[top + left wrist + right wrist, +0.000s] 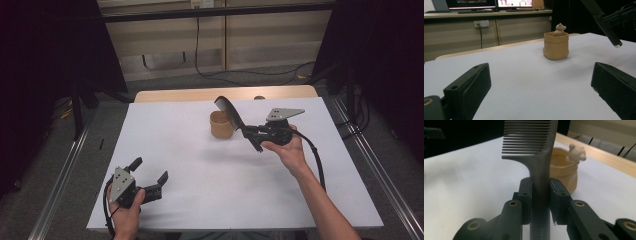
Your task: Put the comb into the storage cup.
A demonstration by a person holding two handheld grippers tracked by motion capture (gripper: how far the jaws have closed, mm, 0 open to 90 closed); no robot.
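Observation:
A tan cup [221,125] with a small bear figure [560,28] on its rim stands on the white table top [200,165], right of centre toward the back. My right gripper [250,132] is shut on the handle of a black comb [231,113], held in the air with its toothed end over the cup's right side. In the right gripper view the pads [557,195] press the comb handle [540,187] from both sides, the cup [564,173] just behind. My left gripper [149,170] rests near the front left corner, open, nothing between its jaws.
The white sheet covers a wooden table whose back edge [225,93] shows. Metal rails [60,175] run along both sides on the floor. Cables [240,74] lie on the floor behind. A desk with monitors [489,5] stands far back in the left gripper view.

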